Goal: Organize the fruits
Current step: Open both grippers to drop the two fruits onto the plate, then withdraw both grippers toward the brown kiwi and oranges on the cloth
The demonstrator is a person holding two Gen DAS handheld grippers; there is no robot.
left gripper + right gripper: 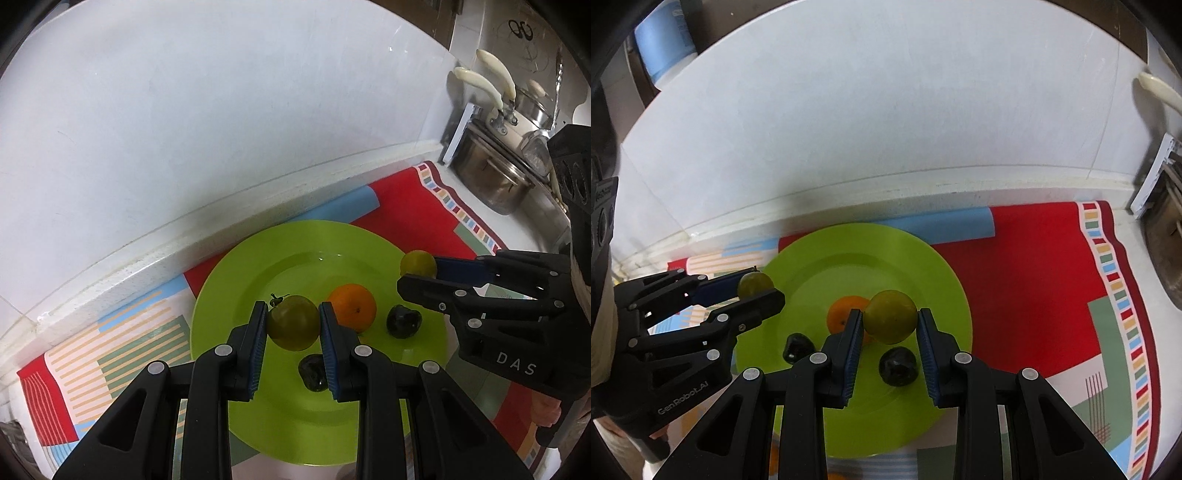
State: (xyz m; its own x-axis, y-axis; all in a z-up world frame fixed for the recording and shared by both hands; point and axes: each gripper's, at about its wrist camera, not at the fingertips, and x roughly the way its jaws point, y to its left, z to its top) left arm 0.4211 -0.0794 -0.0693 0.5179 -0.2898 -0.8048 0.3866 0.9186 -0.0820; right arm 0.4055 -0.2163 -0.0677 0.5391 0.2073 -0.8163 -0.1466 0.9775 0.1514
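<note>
At the far left of the counter a patterned cloth (74, 373) with stripes and red blocks lies under a lime-green plate (332, 435), which sits close to the raised white ledge along the wall (147, 110). Over the left part of the plate the left gripper (293, 321) has its blue-padded jaws clamped on a greenish fruit with a stem (293, 322), pressing it from both sides; from the other camera the same fruit (755, 283) shows near the plate's left rim, pinched in the left gripper (757, 286). I cannot tell whether it is lifted clear of the plate. Just right of it an orange (352, 307) rests on the plate, with one dark fruit (312, 373) in front of it near the left gripper's right finger, and another dark fruit (403, 320) further right, apart from the orange. In the right wrist view these are the orange (842, 310) partly hidden behind a finger, and the dark fruits (799, 348) and (897, 366). Further right, the right gripper (890, 321) is closed on a yellow-green fruit (890, 320), gripped between both pads above the plate (886, 424); in the left wrist view that fruit (417, 263) is at the plate's right edge in the right gripper (419, 271). Beyond the cloth's red part (1034, 277), at the far right, stacked steel pots (495, 177) with cream handles stand by the wall.
</note>
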